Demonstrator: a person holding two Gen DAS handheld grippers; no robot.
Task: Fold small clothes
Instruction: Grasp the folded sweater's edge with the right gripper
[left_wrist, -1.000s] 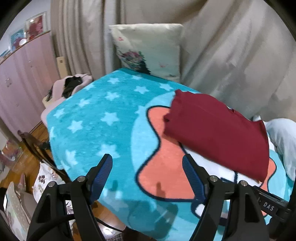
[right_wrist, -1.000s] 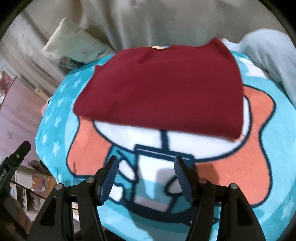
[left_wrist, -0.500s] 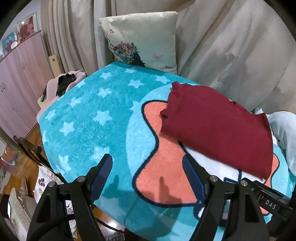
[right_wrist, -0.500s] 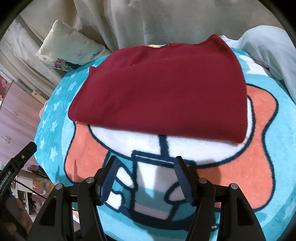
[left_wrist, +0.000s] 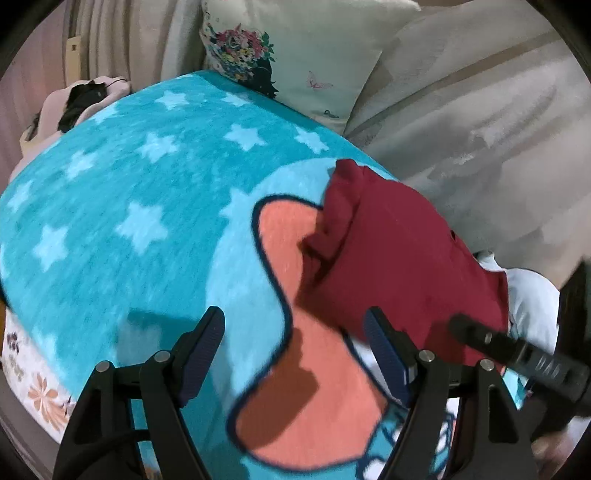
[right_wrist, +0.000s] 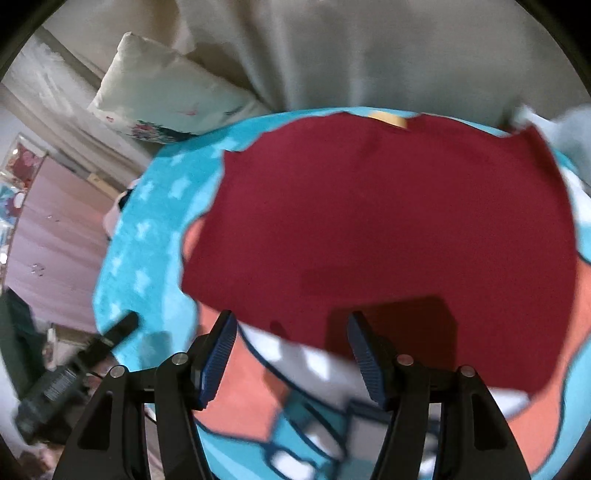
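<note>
Shirt (right_wrist: 376, 236), dark red, lies flat on the blanket (left_wrist: 140, 221), already folded to a rough rectangle. In the right wrist view it fills the centre, its near edge just beyond the fingertips; in the left wrist view it sits at 3 o'clock, its left end bunched into small pleats at about 2 o'clock of the fingers.

Right gripper (right_wrist: 291, 345): jaws apart, nothing between them, hanging above the shirt's near edge. Left gripper (left_wrist: 293, 347): jaws apart, empty, over the orange patch of the blanket, its right finger close by the shirt's near left corner. Both frames are motion-blurred.

Judgement: the step is reaching in for the next fold. To do it well, take the two near corners at once, pinching every layer, not only the top one. Lift both evenly and carry toward 12 o'clock so the edges meet. Smooth the bunched left end first, or the crease sets crooked.

Pillow (left_wrist: 314, 48) at 12 o'clock, well clear.
</note>
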